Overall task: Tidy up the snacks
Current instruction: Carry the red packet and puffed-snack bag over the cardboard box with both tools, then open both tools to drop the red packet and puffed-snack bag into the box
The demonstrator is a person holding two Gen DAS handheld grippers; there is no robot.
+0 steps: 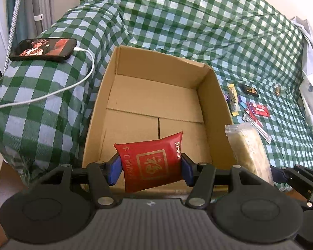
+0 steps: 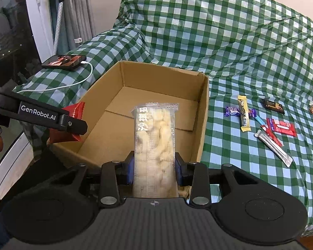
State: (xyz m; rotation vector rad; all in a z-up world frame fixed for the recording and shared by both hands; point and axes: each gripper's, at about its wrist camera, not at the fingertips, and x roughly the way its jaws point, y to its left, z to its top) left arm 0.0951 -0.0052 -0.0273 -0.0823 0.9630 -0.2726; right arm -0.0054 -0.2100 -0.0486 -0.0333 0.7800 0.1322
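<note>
My left gripper (image 1: 151,169) is shut on a red snack packet (image 1: 152,162) with gold print, held above the near end of an open cardboard box (image 1: 148,98). The box holds nothing inside. My right gripper (image 2: 154,170) is shut on a long clear packet of pale puffed snack (image 2: 154,141), also over the box's near edge (image 2: 73,152). In the left wrist view that clear packet (image 1: 249,150) hangs just right of the box wall. The right wrist view shows the left gripper's arm (image 2: 41,114) and the red packet (image 2: 73,123) at the left.
Several small snacks lie on the green checked cloth (image 2: 250,48) right of the box: a yellow bar (image 2: 243,112), purple candy (image 2: 231,111), red sachets (image 2: 281,127), a silver stick (image 2: 273,148), a dark packet (image 2: 273,105). A phone (image 1: 43,49) with a white cable (image 1: 73,85) rests at left.
</note>
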